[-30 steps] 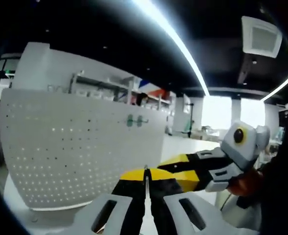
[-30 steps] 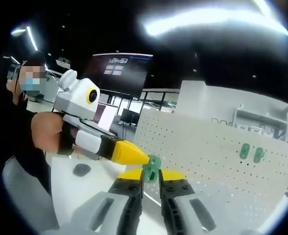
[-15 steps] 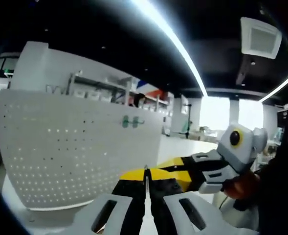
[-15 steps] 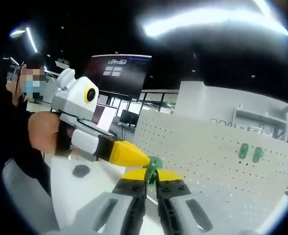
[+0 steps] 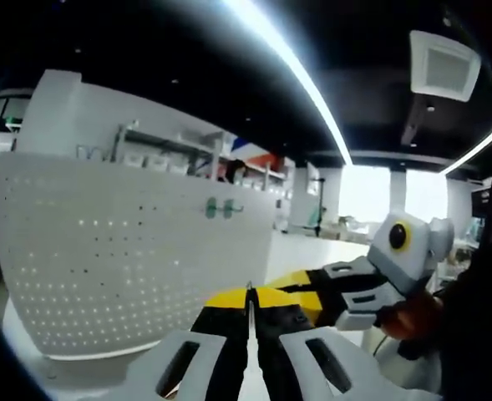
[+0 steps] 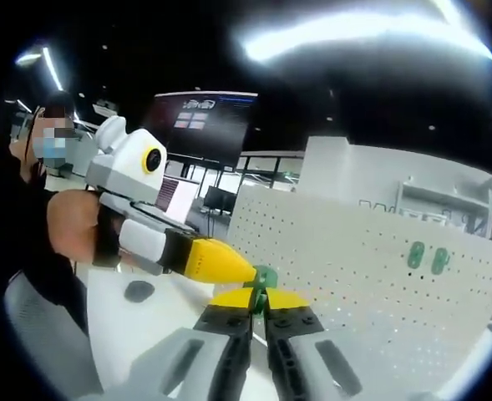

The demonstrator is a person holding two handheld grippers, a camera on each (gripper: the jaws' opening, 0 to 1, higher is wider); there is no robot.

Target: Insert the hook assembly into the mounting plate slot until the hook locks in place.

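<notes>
The green hook [image 6: 263,277] is pinched at the tips of the right gripper [image 6: 258,302], with the left gripper [image 6: 220,263] touching it, jaws clenched. The pegboard [image 6: 354,284] stands ahead, already carrying 2 hooks [image 6: 426,257]. Insertion is judged not yet done.

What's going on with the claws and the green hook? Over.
Right claw shut on green hook. Left claw shut, tip beside the hook. Pegboard ahead, two green hooks already on it. Nothing blocking.
</notes>
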